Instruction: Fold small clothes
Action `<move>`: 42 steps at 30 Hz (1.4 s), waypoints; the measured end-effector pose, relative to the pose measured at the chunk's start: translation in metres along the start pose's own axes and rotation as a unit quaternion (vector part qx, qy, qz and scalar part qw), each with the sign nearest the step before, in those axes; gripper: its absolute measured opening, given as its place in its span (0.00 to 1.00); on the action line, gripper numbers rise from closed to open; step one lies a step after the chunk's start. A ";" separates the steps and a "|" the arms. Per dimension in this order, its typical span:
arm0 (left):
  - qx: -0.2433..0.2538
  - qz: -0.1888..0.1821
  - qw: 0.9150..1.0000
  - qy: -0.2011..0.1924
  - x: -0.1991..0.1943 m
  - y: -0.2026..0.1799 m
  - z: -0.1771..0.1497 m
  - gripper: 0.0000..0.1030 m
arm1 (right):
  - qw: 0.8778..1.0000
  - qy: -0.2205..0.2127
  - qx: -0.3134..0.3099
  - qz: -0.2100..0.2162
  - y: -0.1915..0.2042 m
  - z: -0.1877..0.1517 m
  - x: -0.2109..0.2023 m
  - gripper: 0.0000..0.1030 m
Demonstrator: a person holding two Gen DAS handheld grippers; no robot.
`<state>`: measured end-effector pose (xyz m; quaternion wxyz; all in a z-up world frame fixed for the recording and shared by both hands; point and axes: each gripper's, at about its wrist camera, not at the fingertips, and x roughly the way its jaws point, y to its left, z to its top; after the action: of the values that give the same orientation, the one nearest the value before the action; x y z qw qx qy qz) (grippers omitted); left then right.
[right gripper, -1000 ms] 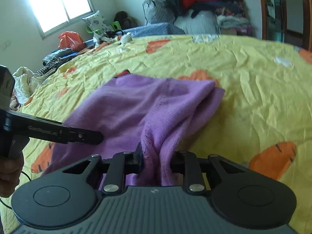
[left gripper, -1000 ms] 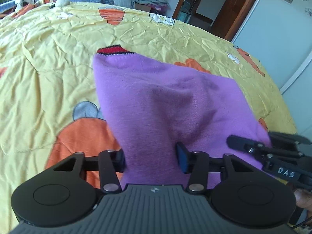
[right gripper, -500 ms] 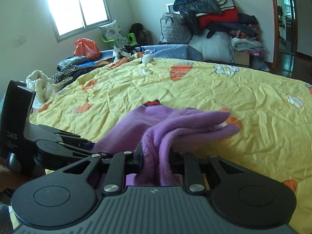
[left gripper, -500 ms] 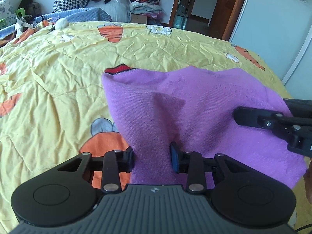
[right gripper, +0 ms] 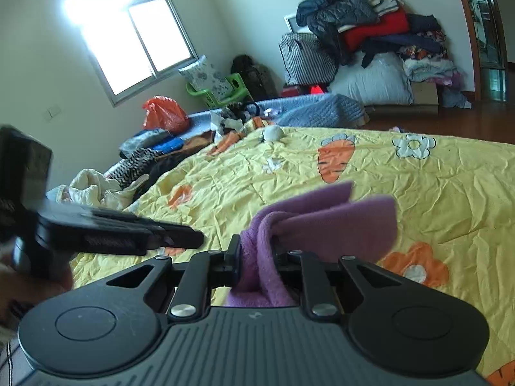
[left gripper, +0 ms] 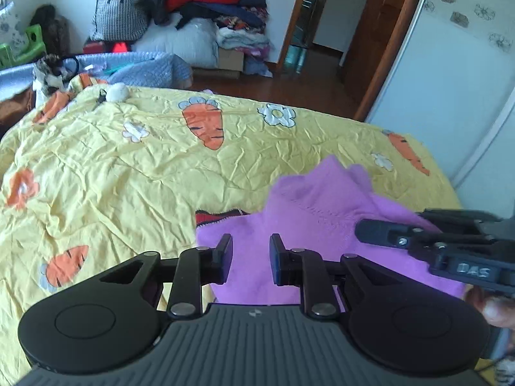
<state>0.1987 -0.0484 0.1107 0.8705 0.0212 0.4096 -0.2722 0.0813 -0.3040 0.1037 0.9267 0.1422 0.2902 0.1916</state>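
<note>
Fabric is pinched, bunched, between the jaws of the right gripper (right gripper: 256, 259), while the left gripper (left gripper: 250, 259) is held narrowly parted with nothing visibly clamped. The purple garment (left gripper: 322, 225) is draped partly lifted over the yellow quilt (left gripper: 128, 167). It is judged soft, light and limp, best taken at edges or corners.
</note>
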 end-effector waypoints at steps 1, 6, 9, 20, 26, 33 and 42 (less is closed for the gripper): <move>0.002 0.003 1.000 0.004 -0.001 0.002 -0.005 0.23 | 1.000 0.004 -0.006 -0.008 -0.002 -0.004 -0.001 0.16; -0.079 -0.094 0.991 0.059 0.025 0.015 -0.064 0.60 | 0.998 0.017 0.040 -0.052 -0.058 -0.048 -0.010 0.16; -0.132 -0.147 0.976 0.090 0.059 0.013 -0.104 0.77 | 0.995 0.031 0.074 -0.064 -0.099 -0.076 -0.015 0.16; -0.357 -0.277 0.884 0.118 0.129 0.033 -0.163 0.98 | 0.992 0.017 0.129 0.004 -0.146 -0.114 -0.025 0.19; -0.377 -0.280 0.878 0.096 0.140 0.034 -0.154 0.83 | 0.984 0.023 0.170 0.041 -0.167 -0.131 -0.015 0.60; -0.376 -0.277 0.877 0.109 0.154 0.034 -0.157 0.25 | 0.973 0.042 0.207 0.097 -0.176 -0.139 0.000 0.20; -0.285 -0.247 0.922 0.091 0.112 0.032 -0.105 0.22 | 0.976 0.011 0.197 0.094 -0.130 -0.115 -0.017 0.20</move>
<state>0.1980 -0.0451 -0.0459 0.7039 -0.3046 0.5398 -0.3469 0.0361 -0.4093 -0.0277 0.8551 0.3463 0.3181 0.2185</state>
